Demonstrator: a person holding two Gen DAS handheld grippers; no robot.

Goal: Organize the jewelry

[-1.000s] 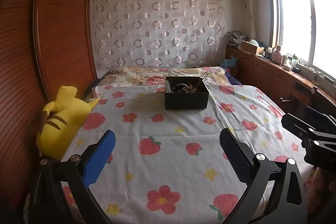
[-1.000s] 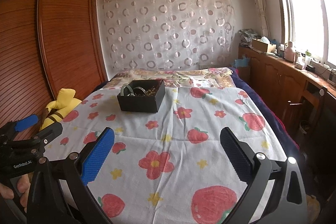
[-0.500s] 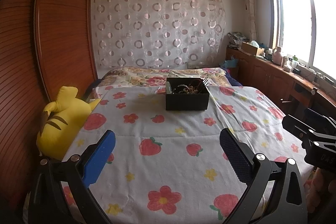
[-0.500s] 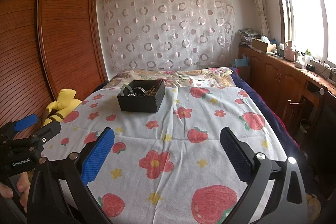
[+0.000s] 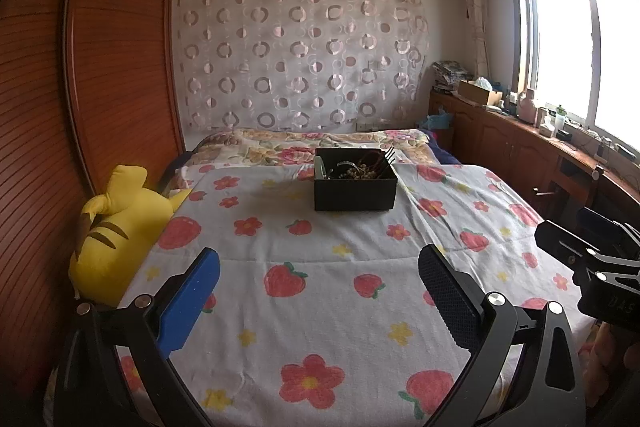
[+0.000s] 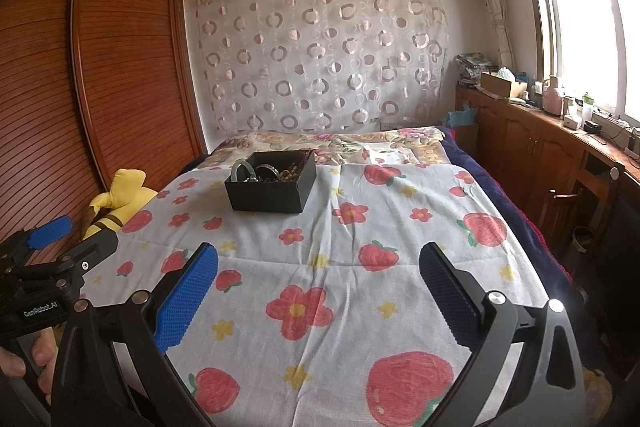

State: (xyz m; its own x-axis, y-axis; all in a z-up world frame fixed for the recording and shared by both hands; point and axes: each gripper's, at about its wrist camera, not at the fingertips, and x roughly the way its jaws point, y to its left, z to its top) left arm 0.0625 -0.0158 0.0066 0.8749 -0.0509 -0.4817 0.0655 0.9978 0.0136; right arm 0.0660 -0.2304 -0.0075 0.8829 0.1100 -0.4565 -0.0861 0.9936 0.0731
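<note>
A black open box (image 5: 355, 187) heaped with jewelry stands on the bed toward its far end; it also shows in the right wrist view (image 6: 270, 187), with a pale green bangle (image 6: 240, 169) and bead strands inside. My left gripper (image 5: 318, 289) is open and empty, held over the near part of the bed, well short of the box. My right gripper (image 6: 318, 287) is open and empty, also over the near part of the bed. Each gripper shows at the edge of the other's view.
The bed has a white sheet (image 5: 320, 267) printed with strawberries and flowers. A yellow plush toy (image 5: 116, 227) lies at the bed's left edge against a wooden wardrobe (image 5: 100, 67). A wooden counter (image 6: 560, 139) with clutter runs under the window at right.
Both views have shifted only slightly; the box sits a little nearer in the left wrist view. Both grippers stay open and empty.
</note>
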